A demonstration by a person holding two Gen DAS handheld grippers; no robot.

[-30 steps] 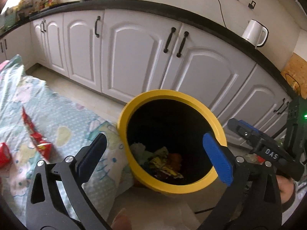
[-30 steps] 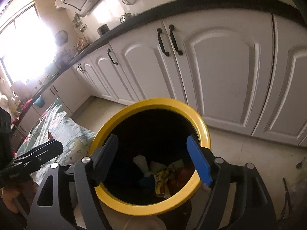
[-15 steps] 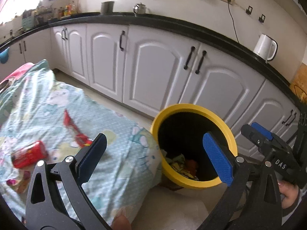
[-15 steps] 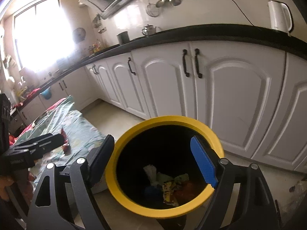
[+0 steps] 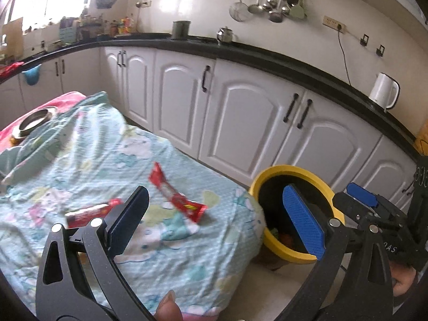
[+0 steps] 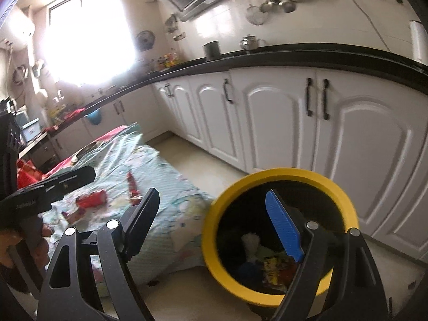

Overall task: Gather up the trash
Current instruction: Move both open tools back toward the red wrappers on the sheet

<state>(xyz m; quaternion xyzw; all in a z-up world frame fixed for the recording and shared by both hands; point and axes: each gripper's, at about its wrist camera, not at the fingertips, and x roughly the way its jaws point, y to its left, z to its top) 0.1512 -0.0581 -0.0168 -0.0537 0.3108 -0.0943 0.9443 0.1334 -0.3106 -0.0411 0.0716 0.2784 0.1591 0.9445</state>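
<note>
A yellow-rimmed bin (image 5: 291,169) (image 6: 281,174) stands on the floor by the cloth, with wrappers (image 6: 270,263) lying in its bottom. On the pale blue patterned cloth (image 5: 112,160) lie a long red wrapper (image 5: 176,198) (image 6: 132,187) and a red can-like packet (image 5: 91,212) (image 6: 91,199). My left gripper (image 5: 216,214) hangs open over the cloth's right end, nothing between its fingers. My right gripper (image 6: 214,222) is open beside the bin's left rim, also holding nothing. Each gripper shows in the other's view: the right gripper (image 5: 358,195), the left gripper (image 6: 85,174).
White cabinets (image 5: 240,123) under a black counter run along the back. A metal bowl (image 5: 34,121) sits at the cloth's far left. A white kettle (image 5: 383,95) stands on the counter. Small red scraps (image 6: 73,214) lie near the packet. A strip of floor (image 6: 203,160) separates cloth and cabinets.
Both grippers have drawn back and up from over the bin and swung left. The cloth with its red trash has come into view. The right jaws stand slightly wider.
</note>
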